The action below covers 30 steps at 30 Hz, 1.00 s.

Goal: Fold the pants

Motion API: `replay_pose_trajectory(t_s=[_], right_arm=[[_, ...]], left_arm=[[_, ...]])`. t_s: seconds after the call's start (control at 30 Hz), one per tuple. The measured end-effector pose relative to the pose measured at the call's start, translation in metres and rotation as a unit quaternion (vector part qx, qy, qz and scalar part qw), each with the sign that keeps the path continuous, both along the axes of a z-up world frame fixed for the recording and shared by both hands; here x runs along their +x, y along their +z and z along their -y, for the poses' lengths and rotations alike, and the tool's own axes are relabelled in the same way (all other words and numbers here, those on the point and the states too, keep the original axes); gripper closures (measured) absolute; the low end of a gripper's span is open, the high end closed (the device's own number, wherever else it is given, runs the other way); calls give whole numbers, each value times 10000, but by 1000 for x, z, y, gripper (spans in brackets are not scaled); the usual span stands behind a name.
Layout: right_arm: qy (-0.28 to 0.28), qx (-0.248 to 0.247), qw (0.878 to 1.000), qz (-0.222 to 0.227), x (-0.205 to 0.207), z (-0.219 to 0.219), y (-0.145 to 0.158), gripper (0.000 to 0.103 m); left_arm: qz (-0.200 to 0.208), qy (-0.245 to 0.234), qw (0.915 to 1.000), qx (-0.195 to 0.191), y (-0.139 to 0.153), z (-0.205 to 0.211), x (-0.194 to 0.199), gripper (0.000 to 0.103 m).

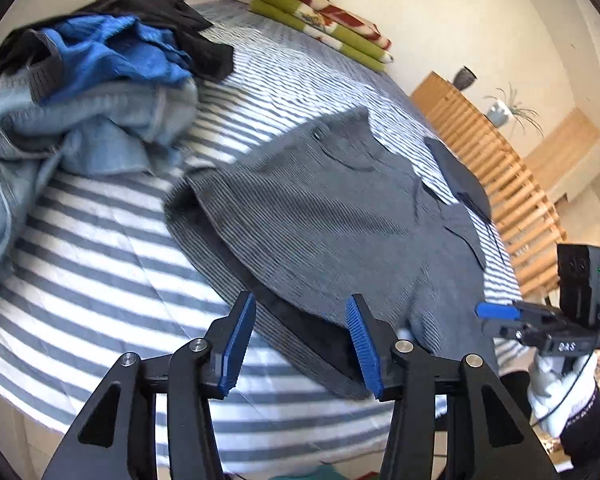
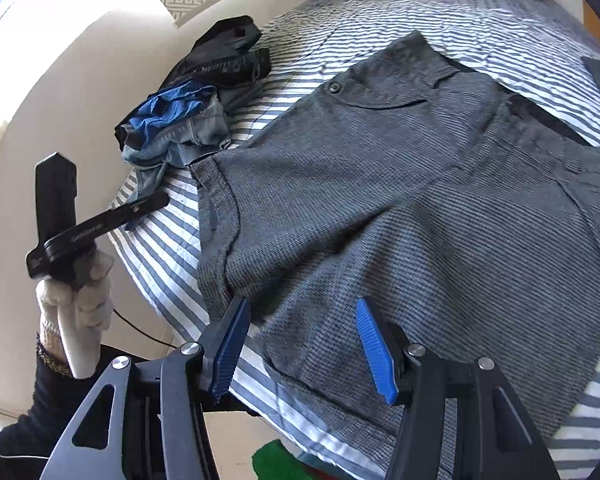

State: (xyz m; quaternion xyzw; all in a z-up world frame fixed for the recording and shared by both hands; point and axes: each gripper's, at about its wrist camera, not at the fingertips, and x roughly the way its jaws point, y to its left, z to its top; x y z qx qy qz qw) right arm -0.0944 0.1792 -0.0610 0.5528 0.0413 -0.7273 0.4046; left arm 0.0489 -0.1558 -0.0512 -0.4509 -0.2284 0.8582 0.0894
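Grey striped shorts [image 1: 332,208] [image 2: 400,208] lie spread flat on the striped bed, waistband with a button [image 2: 334,87] toward the far side. My left gripper [image 1: 302,344] hovers open over the near hem of one leg, nothing between its blue pads. My right gripper [image 2: 300,350] is open too, above the near edge of the other leg, empty. The right gripper's body [image 1: 556,320] shows at the right edge of the left wrist view, held by a white-gloved hand. The left gripper's body [image 2: 72,224] shows at the left of the right wrist view, in a gloved hand.
A heap of clothes, blue, denim and black [image 1: 92,80] [image 2: 188,120], lies on the bed left of the shorts. Folded green and red blankets [image 1: 324,20] sit at the far end. A dark flat item [image 1: 460,176] lies by the right bed edge, beside wooden slats [image 1: 500,160].
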Motion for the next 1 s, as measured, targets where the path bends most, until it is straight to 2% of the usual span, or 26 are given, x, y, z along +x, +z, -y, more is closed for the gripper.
replay_pose_trajectory(t_s=[0.1, 0.17, 0.23, 0.27, 0.3, 0.33, 0.4, 0.43, 0.47, 0.53, 0.57, 0.6, 0.67, 0.73, 0.8, 0.9, 1.0], right_arm=[[-241, 405, 9986, -242, 12, -35, -4, 51], [-533, 599, 9961, -360, 19, -65, -7, 51], [-865, 662, 9935, -316, 24, -97, -15, 51], [-1042, 675, 9920, -237, 25, -115, -19, 51], [-1238, 695, 9898, -149, 25, -130, -25, 51], [-1425, 702, 9873, -69, 25, -144, -30, 51], [-1643, 673, 9841, 14, 25, -165, -40, 51], [-1693, 639, 9835, 61, 24, -172, -45, 51], [-1706, 563, 9837, 116, 23, -177, -49, 51], [-1682, 400, 9848, 182, 22, -182, -53, 51], [-1642, 369, 9856, 174, 21, -181, -54, 51], [-1573, 337, 9869, 144, 21, -181, -54, 51], [-1451, 372, 9887, 79, 20, -178, -55, 50], [-1395, 372, 9895, 68, 19, -177, -58, 50], [-1418, 344, 9892, 142, 19, -175, -61, 50], [-1508, 203, 9881, 245, 19, -177, -65, 47], [-1639, 4, 9858, 356, 18, -183, -64, 47]], left_arm=[[172, -304, 9990, -261, -14, -35, 10, 51], [253, -388, 9985, -281, -23, -49, 8, 52], [268, -481, 9984, -157, -27, -58, 11, 68], [288, -550, 9979, -162, -27, -63, 9, 88], [296, -595, 9977, -147, -25, -67, 8, 94], [294, -620, 9976, -63, -22, -69, 7, 97], [195, -683, 9964, 472, -10, -67, 9, 98], [168, -653, 9964, 522, -7, -68, 5, 98], [178, -664, 9971, 333, -3, -70, 7, 97], [391, -637, 9961, -459, -2, -76, 9, 87], [475, -570, 9949, -680, -2, -75, 14, 70], [398, -460, 9946, -838, 4, -74, 20, 66], [102, -390, 9935, -1064, 20, -79, 31, 66], [-158, -594, 9900, -1267, 33, -103, 36, 65], [-261, -913, 9830, -1573, 34, -139, 36, 55], [-133, -1445, 9719, -1855, 20, -191, 28, 50], [209, -1577, 9639, -2137, -4, -226, 8, 48]])
